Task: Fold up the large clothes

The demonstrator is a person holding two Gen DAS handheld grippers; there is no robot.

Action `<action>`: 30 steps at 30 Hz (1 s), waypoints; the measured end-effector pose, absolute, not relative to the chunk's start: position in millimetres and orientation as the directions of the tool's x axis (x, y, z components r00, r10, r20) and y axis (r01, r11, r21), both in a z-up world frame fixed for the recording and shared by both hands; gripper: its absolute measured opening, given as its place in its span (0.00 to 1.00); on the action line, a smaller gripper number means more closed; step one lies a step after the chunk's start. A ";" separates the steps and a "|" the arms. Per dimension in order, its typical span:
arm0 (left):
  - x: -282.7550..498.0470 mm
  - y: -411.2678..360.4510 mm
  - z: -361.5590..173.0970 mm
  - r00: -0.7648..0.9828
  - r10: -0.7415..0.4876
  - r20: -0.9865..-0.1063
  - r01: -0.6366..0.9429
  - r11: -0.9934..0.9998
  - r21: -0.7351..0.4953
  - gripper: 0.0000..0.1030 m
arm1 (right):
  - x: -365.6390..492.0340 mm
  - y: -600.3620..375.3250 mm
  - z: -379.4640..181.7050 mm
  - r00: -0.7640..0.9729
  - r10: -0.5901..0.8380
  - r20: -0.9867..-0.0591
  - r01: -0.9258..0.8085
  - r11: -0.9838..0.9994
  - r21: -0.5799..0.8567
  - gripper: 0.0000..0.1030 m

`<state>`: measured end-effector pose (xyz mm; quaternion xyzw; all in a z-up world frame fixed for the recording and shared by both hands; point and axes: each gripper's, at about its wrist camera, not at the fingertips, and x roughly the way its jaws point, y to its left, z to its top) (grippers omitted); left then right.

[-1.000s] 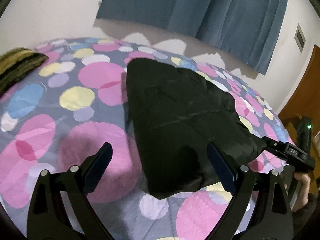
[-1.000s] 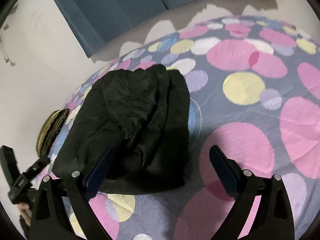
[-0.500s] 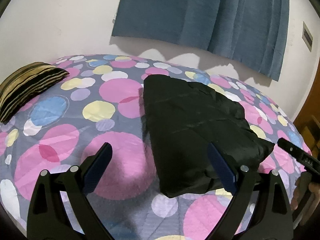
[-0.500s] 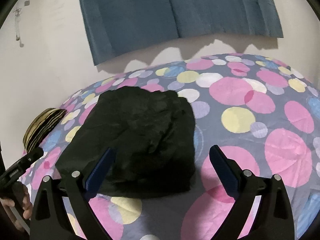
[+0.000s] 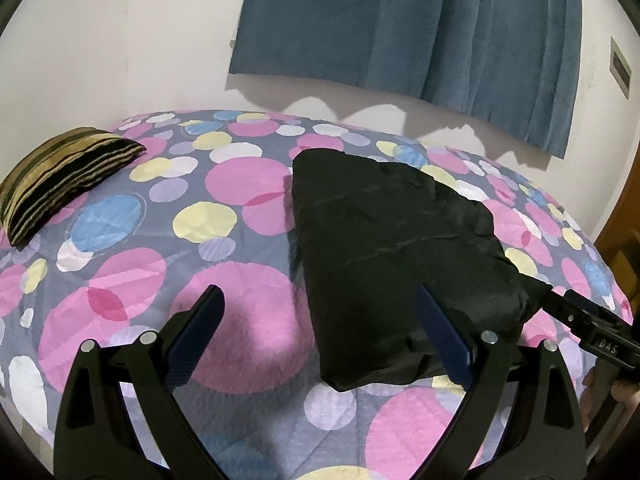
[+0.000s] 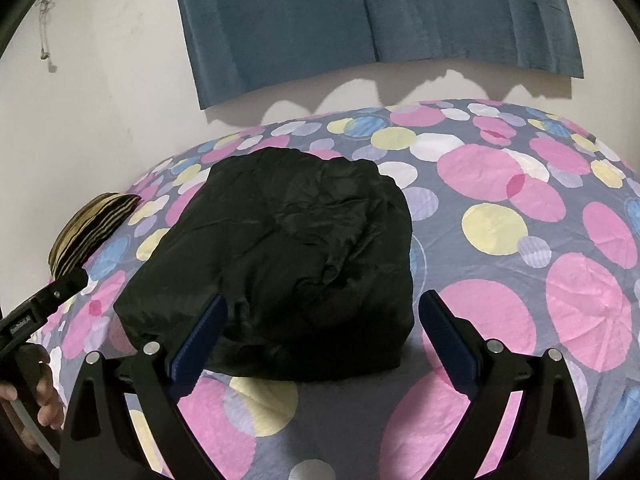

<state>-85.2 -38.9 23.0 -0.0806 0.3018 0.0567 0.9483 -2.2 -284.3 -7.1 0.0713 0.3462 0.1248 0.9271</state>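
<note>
Both grippers have pulled back and up since a sec ago, and more wall and curtain shows in each view now. Bedspread fills the scene: grey w/ pink, yellow, blue and white dots, lying flat. Blue curtain hangs on the wall behind the bed.

Black garment sits folded into a thick bundle, roughly mid-bed, puffy and creased on top, resting on the spread; in the right wrist view it's straight ahead, just past the left finger pad.

Striped pillow, brown and black, lies at the far-left end of the bed, well apart from the bundle.

Left gripper spread wide, nothing between the blue pads, hovering near the bundle's near-left corner. Right gripper also spread wide, empty, at the bundle's near edge. From the left cam, the other tool pokes in at right, close beside the bundle's right corner; can't tell if it's touching.
</note>
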 end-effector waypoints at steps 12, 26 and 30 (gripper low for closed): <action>-94.1 -43.1 28.4 0.827 0.120 -0.549 -0.207 0.973 -0.099 0.97 | -2.6 -280.3 -6.4 0.724 0.288 -0.627 -0.194 0.957 0.216 0.93; -92.6 -47.0 26.9 0.815 0.119 -0.567 -0.199 0.977 -0.080 0.97 | -3.2 -277.3 -9.9 0.715 0.292 -0.635 -0.197 0.956 0.218 0.93; -92.3 -46.0 26.5 0.813 0.119 -0.570 -0.209 0.973 -0.094 0.97 | -3.0 -277.9 -10.0 0.715 0.292 -0.635 -0.197 0.956 0.218 0.93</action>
